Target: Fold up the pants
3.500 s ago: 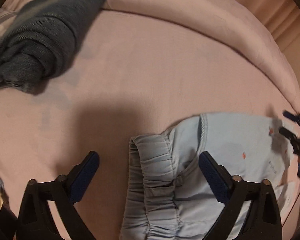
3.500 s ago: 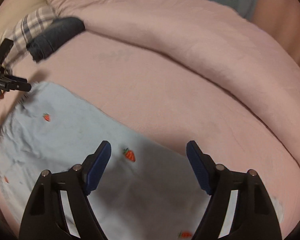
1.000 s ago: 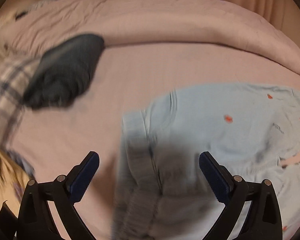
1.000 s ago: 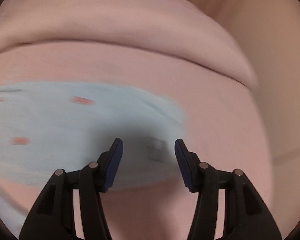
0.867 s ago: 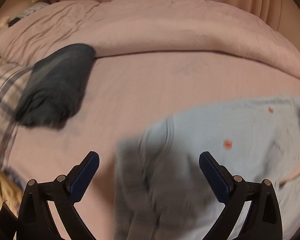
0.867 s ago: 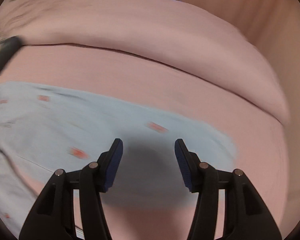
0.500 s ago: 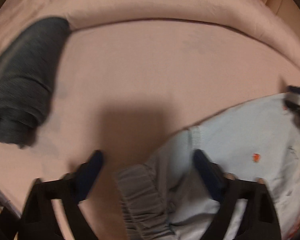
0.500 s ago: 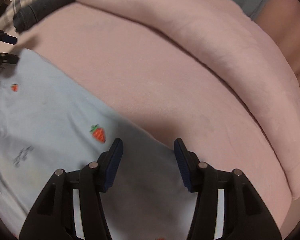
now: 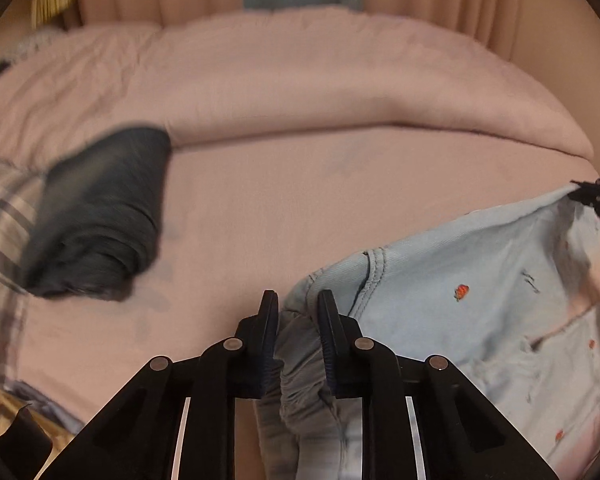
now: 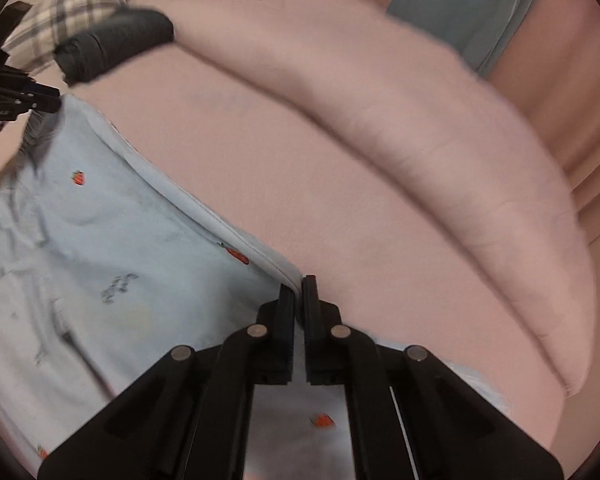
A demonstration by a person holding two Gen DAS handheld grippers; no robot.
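Both claws tilt downward, pinching the pants [image 9: 440,280].

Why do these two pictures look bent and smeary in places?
Both views are fisheye, so the bed curves and dark corners ring each picture. Left wrist view: the dark folded garment is motion-blurred, while the fingers closing on the pants stay sharp. Right wrist view: the rolled duvet smears; the strawberry print stays fairly crisp.

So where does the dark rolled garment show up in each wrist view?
Left wrist: the dark rolled garment lies mid-left on the pink bed, beside the plaid fabric.
Right wrist: it sits top-left, again beside the plaid fabric.
Shared landmark: the light blue pants.
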